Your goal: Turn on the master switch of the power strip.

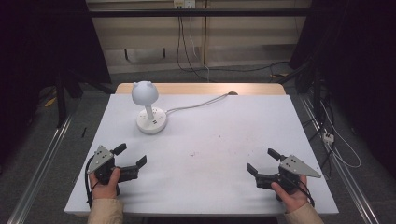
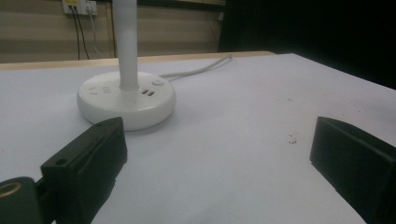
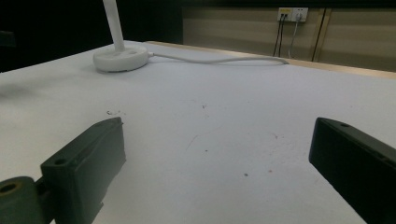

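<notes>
Lamp first: we see a small white desk lamp [image 1: 149, 109] standing up straight on the far left part of the white table [image 1: 210, 154]. It has a round head with two little ears on top, a thin stem and a flat round base. In the left gripper view we see the base [image 2: 126, 99] up close, with a button and small slots on its top, and the stem [image 2: 125, 42] going up out of the picture. A white cable [image 1: 201, 103] runs from the base along the table toward the far wooden edge. We hold our left gripper [image 1: 131, 156] low over the near left part of the table, and its two black jaws are spread wide apart with nothing between them. It points toward the lamp but is not touching it; there is bare table between them. We hold our right gripper [image 1: 262, 161] low over the near right part of the table. Its jaws are spread wide too, and they hold nothing. In the right gripper view the lamp base [image 3: 120, 59] looks small and far away, well apart from this gripper. The table has a few tiny dark specks [image 3: 245, 175] on it.
</notes>
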A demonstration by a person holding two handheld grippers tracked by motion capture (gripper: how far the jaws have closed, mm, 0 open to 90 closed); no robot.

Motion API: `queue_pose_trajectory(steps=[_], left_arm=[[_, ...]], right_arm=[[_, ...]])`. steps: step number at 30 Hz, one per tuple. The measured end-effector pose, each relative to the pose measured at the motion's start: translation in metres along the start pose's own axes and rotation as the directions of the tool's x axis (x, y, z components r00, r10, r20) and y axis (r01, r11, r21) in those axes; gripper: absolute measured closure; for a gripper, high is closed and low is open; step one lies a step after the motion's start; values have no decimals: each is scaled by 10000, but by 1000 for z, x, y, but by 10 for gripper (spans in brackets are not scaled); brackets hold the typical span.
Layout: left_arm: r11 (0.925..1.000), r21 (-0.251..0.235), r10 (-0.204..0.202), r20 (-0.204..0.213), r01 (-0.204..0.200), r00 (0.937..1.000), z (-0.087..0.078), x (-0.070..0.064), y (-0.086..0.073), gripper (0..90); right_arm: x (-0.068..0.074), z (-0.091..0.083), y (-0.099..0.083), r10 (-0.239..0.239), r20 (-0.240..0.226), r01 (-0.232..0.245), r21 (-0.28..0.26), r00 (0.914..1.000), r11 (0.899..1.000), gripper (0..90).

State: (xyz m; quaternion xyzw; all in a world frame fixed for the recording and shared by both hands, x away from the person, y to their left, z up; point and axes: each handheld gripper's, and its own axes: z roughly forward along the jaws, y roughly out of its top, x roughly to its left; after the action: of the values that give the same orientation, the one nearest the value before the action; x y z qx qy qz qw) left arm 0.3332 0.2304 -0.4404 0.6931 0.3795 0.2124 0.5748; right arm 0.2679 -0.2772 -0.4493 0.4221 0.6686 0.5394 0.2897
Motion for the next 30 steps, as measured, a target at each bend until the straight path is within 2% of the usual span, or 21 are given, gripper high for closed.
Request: queue_pose_trajectory(steps=[15,21,30], left_arm=[[9999,25,117,181,-118,9998,13,-6,5,36],[9999,-13,152,55,-152,9999,19,-9,8,37],[10000,-15,49,392,-49,9992,33,-14,13,40]], right_arm=[[-2,-2,1,50,83,-50,-35,10000,10000,35],[-3,-2,1,70,86,-69,-45,9999,10000,37],[-3,0,2,67,61,-67,-77,10000,9999,38]])
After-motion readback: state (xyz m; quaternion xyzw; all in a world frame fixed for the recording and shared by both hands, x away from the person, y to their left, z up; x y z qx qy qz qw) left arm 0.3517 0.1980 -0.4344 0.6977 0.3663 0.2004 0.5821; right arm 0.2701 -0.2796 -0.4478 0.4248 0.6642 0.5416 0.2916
